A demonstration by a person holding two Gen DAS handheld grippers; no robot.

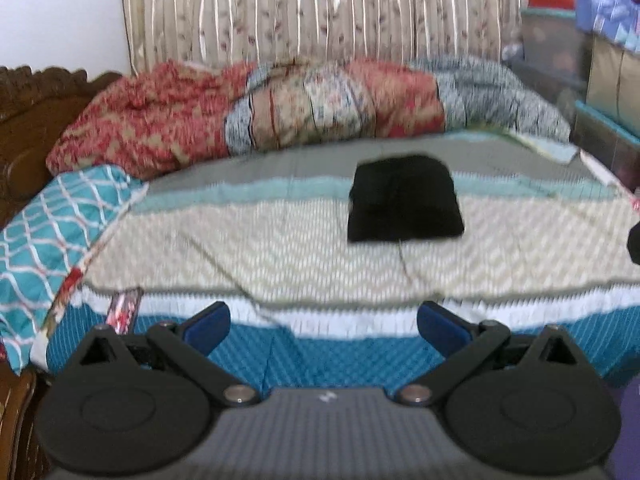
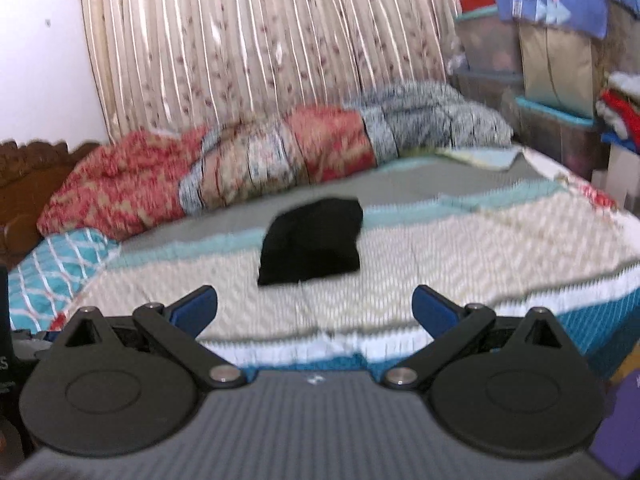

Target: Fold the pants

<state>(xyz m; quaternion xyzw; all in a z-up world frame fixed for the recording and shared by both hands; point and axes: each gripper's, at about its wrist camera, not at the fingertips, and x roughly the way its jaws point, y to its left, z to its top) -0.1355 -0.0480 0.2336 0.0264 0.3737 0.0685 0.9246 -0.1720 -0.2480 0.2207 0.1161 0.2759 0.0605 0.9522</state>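
While the left wrist camera looks across the bed, the left gripper (image 1: 323, 326) hangs over the near edge with its blue-padded fingers (image 1: 208, 326) spread wide and nothing between them. The pants (image 1: 404, 199) lie well ahead of it as a compact black folded bundle on the striped bedspread (image 1: 240, 248), straddling the pale teal band and the cream zigzag band. A rolled red and grey quilt (image 1: 280, 112) runs along the far side below the curtain (image 1: 320, 12), and a teal lattice-print pillow (image 1: 52, 236) sits at the left.

From the right wrist camera, the right gripper (image 2: 314, 308) is likewise released, fingers (image 2: 434, 310) apart and empty, above the bedspread's near edge. The pants (image 2: 314, 246) lie just beyond it, slightly left of centre, apart from both fingers. Storage boxes (image 2: 552, 80) are stacked at the right.
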